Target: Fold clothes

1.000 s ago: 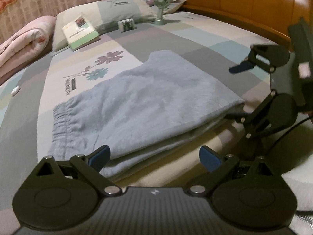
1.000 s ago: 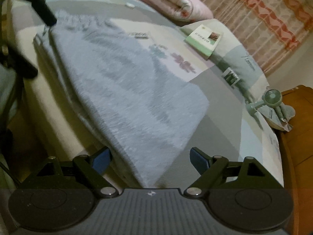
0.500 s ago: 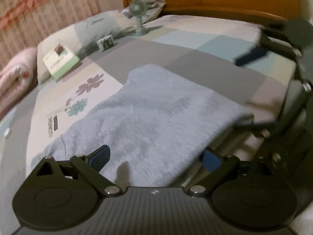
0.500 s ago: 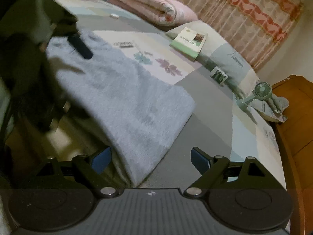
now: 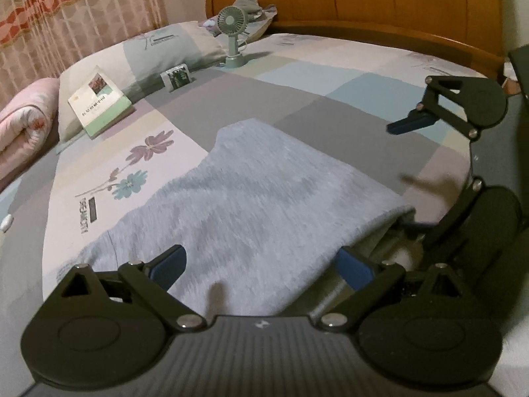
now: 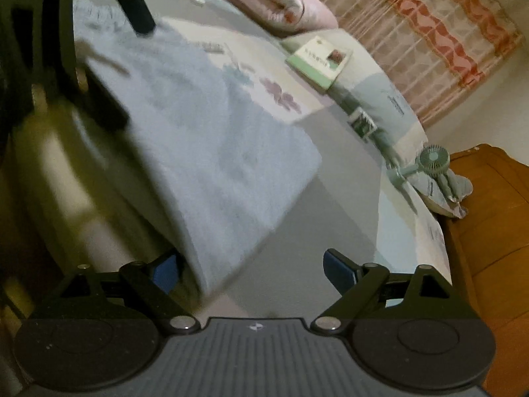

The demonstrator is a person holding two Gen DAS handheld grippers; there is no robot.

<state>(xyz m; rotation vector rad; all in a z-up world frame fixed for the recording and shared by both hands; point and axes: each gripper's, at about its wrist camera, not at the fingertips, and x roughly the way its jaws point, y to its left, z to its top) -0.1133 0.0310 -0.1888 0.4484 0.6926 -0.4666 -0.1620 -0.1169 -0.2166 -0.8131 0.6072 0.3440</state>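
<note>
while pale blue-grey fleecy garment (image 5: 251,198) lies flat, doubled over, at near edge of patchwork bedspread (image 5: 330,115), you hold both claws spread, gripping nothing. left gripper (image 5: 261,264) faces cloth's near hem; right gripper (image 6: 253,269) straddles its corner. long axis runs left-right between your hands; each is near one end.

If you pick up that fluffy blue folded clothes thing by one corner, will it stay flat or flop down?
The soft grey-blue folded garment would probably flop: its edge already droops over the bed's side. The stacked layers would likely slide apart. It looks light and fuzzy, so probably not slippery.
</note>
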